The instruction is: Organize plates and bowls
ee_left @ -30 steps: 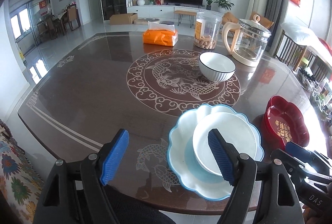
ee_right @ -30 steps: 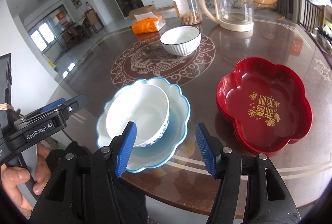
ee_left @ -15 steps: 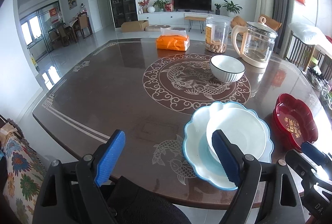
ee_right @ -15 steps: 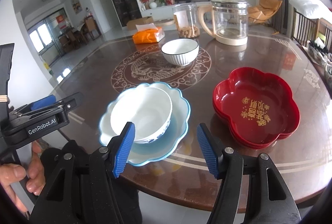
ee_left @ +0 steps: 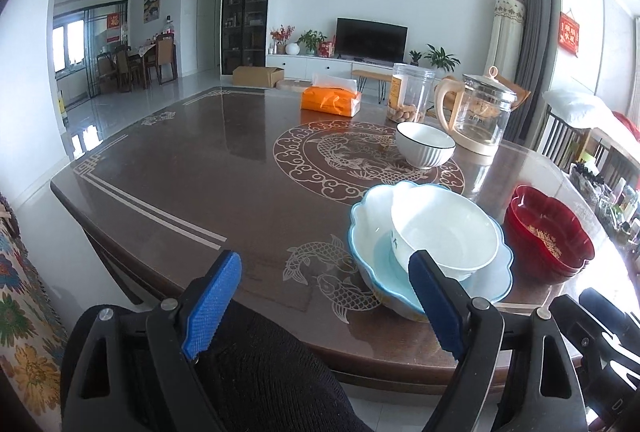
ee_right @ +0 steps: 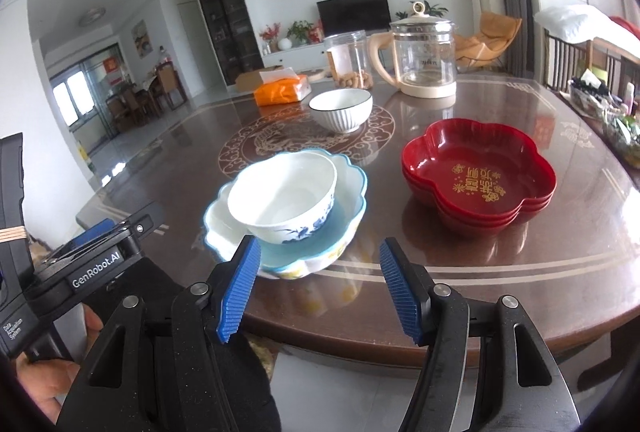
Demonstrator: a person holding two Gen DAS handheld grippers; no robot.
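Hovering off table edge: left tongs (ee_left: 320, 302), right tongs (ee_right: 318, 290) both wide open, empty, touching nothing.

My right gripper (ee_right: 318, 290) hangs agape off the counter (ee_right: 520, 264) edge, gripping nothing; ahead a white bowl (ee_right: 284, 197) sits in the scalloped blue plate (ee_right: 348, 209); stacked red dishes (ee_right: 480, 177) rest apart to its right; a ribbed bowl (ee_right: 341, 110) stands beyond.

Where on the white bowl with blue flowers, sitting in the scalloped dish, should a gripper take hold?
Probably the white bowl's near rim, one finger inside and one outside, coming from above on the table-edge side. It sits upright and open in the scalloped dish, whose raised wall blocks a low sideways grasp.
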